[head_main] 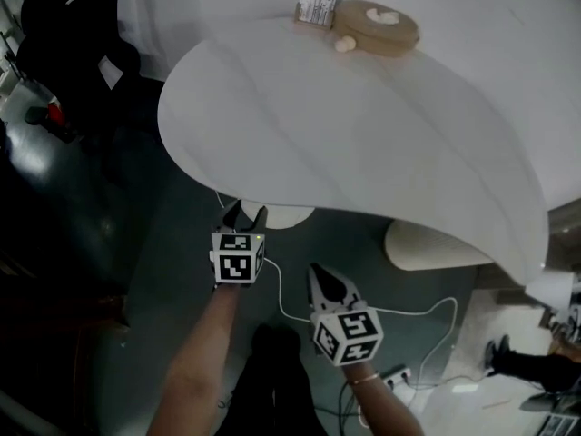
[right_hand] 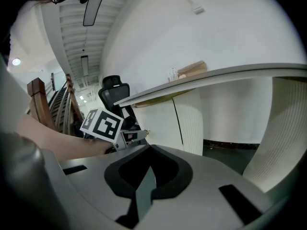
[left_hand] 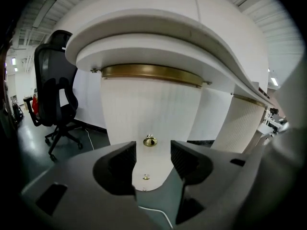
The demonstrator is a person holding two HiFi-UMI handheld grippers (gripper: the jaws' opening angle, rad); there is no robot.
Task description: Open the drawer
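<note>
— How far along?
— Barely begun. Shut, by the look of it: white fluted drawer front [left_hand: 148, 104] flush under the white curved bench [head_main: 363, 143], small round brass knob [left_hand: 149, 141] untouched.
— And the left hand-held gripper [left_hand: 152, 158]?
— Spread wide, nothing pinched. Lined up on the knob, visible in the gap beyond the tips, near but apart. (Hard to trace the drawer's own seam among the flutes.)
— The other one?
— Pressed together on nothing, that right hand-held gripper [right_hand: 149, 170]; held back beside the left and farther from the bench.
— Left to do?
— Probably everything: close in, pinch the knob, pull straight out.
— Anything in the way?
— Not much. Thin white cable [head_main: 289, 309] on the dark floor below both grippers, black office chair [left_hand: 55, 87] off to the left, neighbouring fluted pedestal [left_hand: 240, 123] to the right; none of it between jaws and knob. Round wooden tray [head_main: 381, 25] and small box of packets [head_main: 316, 5] up at the far edge of the bench, clear of the pull. Small knob, though, so likely to slip from a shallow pinch.
</note>
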